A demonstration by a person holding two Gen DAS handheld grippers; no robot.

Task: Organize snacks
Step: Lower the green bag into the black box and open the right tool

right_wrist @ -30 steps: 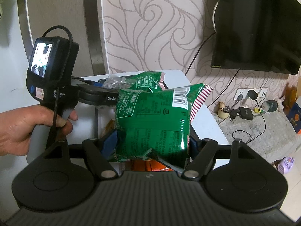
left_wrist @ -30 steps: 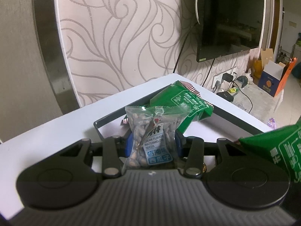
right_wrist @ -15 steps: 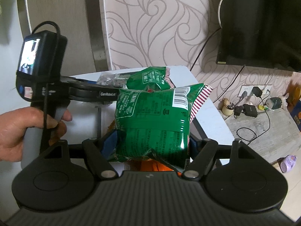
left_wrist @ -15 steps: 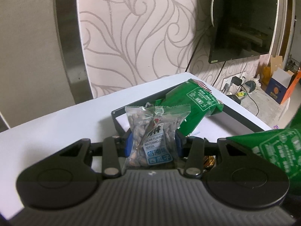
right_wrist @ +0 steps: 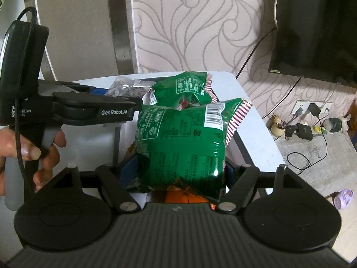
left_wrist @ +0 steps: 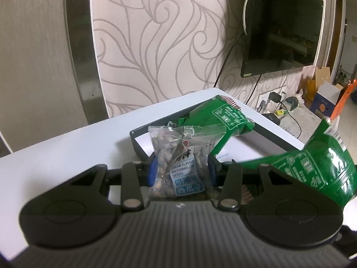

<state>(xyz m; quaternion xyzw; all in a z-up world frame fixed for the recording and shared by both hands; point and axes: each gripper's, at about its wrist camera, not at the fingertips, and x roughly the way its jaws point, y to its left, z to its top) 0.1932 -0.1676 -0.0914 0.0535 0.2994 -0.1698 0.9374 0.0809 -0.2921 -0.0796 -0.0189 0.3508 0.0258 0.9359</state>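
Over the tray (left_wrist: 263, 131), left gripper (left_wrist: 180, 167) pinches the seed pack (left_wrist: 178, 163), likely waiting its turn; right gripper (right_wrist: 180, 167) has jaws opening around the green bag (right_wrist: 180, 143), apparently dropping it by another green bag (right_wrist: 185, 88).

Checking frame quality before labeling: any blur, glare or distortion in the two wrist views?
Left wrist view: strong fisheye bend, the green bag at right is smeared by motion, the seed packet is sharp with readable print. Right wrist view: glare streak on the held green bag, barcode crisp, dark corners, TV nearly black.
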